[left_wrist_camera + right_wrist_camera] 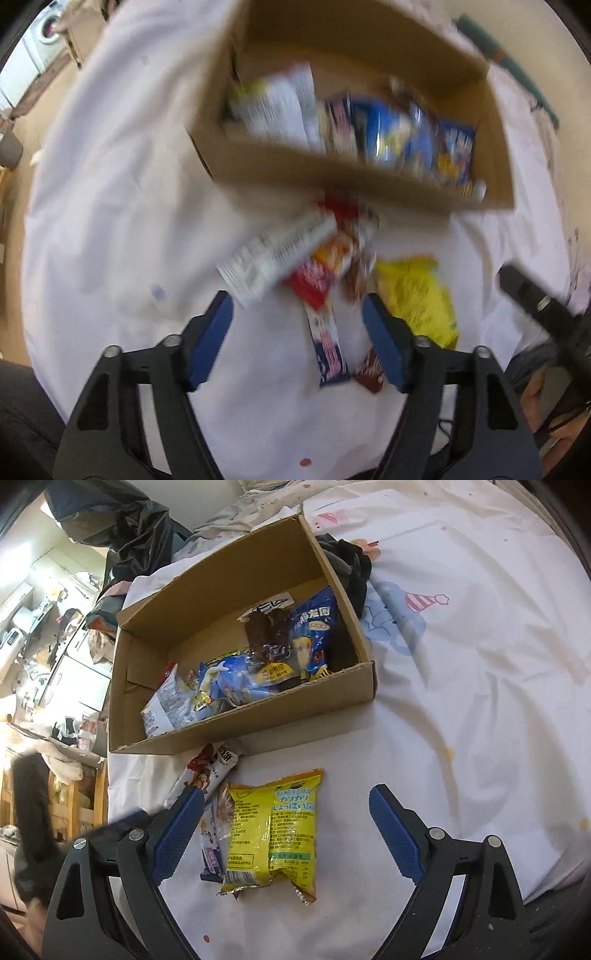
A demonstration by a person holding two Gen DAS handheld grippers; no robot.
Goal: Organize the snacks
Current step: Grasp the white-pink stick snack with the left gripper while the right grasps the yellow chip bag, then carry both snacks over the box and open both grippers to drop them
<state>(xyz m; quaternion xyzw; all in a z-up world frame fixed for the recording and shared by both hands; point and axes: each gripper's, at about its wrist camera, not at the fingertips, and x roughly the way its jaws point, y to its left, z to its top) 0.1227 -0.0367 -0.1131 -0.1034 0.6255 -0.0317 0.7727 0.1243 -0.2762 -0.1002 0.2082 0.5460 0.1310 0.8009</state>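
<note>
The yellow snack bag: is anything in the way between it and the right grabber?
No. The yellow snack bag lies flat on the white sheet, and the right gripper hangs open above it, nothing between. The other snack packets lie beside it.

A: Any print you can read?

B: The yellow packet [272, 830] on the bed carries Japanese kana in a blue panel, "カリカリ" above "しょっぱい". Its fine print and barcode are too small.

A: And in the box [236, 734]?

B: The blue bag [317, 627] shows white Chinese characters, not clearly legible. The left view is too blurred.
</note>
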